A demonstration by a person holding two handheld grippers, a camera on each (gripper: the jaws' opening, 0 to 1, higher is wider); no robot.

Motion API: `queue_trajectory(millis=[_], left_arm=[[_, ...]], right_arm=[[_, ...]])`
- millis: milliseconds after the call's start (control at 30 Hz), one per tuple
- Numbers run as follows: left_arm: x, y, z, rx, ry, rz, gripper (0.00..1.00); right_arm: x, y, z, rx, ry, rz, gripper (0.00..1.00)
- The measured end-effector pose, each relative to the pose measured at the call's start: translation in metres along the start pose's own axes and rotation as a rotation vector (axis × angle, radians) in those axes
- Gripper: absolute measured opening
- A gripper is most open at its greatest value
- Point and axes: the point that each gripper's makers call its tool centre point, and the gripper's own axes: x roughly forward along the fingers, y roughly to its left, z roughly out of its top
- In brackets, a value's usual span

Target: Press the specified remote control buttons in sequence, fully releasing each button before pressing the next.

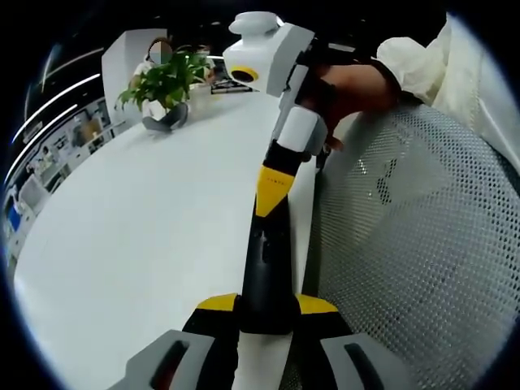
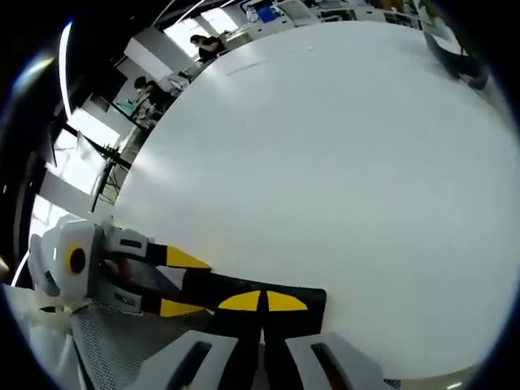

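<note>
Left gripper view: left gripper (image 1: 268, 313) clamps remote (image 1: 266, 264) at frame btm-centre, steadying it over bench (image 1: 138, 236); right gripper (image 1: 275, 191) also shut on it, prob. to press.

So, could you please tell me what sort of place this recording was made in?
Most likely an open-plan office or lab: a large white table, a potted plant on it, a mesh chair beside it, and desks with people beyond.

Potted plant (image 1: 165, 91) on white table (image 1: 146, 236), mesh chair (image 1: 422, 244) beside
</note>
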Motion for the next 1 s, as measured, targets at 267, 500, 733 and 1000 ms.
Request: queue_trajectory(millis=[267,500,733,1000], left_arm=[[0.0004,0.0001,0.0003,0.001,-0.001,0.002,0.25],[0.0005,0.0003,0.0005,0.000,0.001,0.003,0.25],[0.0005,0.0004,0.0005,0.000,0.002,0.003,0.25],[0.0006,0.0003,0.0005,0.001,0.004,0.003,0.25]], right_arm=[[0.0010,-0.0031,0.0013,0.026,-0.011,-0.001,0.00],[0.0013,-0.0047,0.0023,0.199,-0.012,-0.003,0.00],[0.0045,-0.0073,0.0028,0.288,0.189,-0.010,0.00],[0.0075,-0.0072,0.0016,0.188,0.397,-0.136,0.00]])
